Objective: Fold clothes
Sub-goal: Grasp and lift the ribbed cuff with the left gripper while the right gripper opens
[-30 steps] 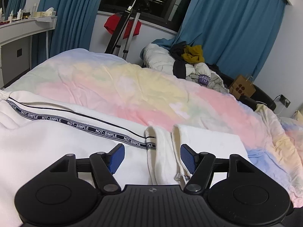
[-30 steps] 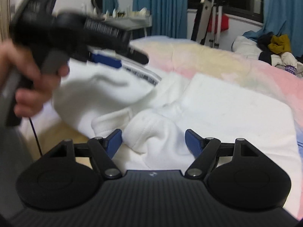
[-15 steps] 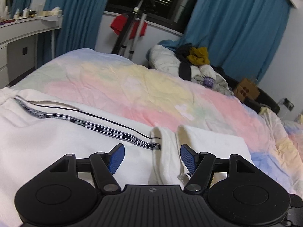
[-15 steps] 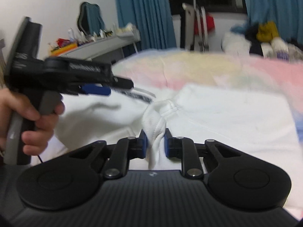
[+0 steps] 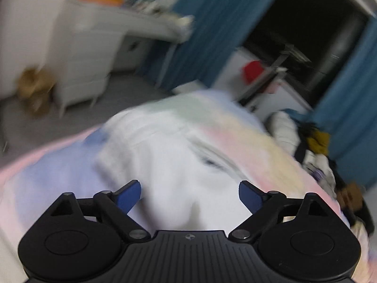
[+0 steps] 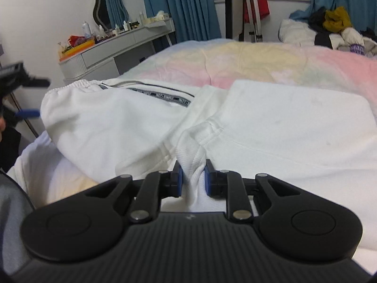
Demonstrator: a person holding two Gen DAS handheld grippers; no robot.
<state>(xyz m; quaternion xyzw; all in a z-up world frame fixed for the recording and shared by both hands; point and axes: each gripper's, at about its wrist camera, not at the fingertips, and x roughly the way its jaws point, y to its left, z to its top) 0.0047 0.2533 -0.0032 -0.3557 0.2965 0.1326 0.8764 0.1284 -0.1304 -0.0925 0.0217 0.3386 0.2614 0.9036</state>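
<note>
White trousers (image 6: 122, 122) on pastel bedspread (image 6: 259, 61)

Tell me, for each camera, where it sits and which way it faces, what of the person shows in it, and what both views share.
Left wrist: sits behind the open left gripper, tilted and blurred, facing down over the white trousers with a black lettered stripe toward the white dresser; no body part shows.
Right wrist: sits behind the right gripper, clamped on a ribbed trouser cuff, facing across the pastel rainbow bedspread; the left gripper shows at the left edge.
Shared: trousers, bedspread, dresser, blue curtains.
</note>
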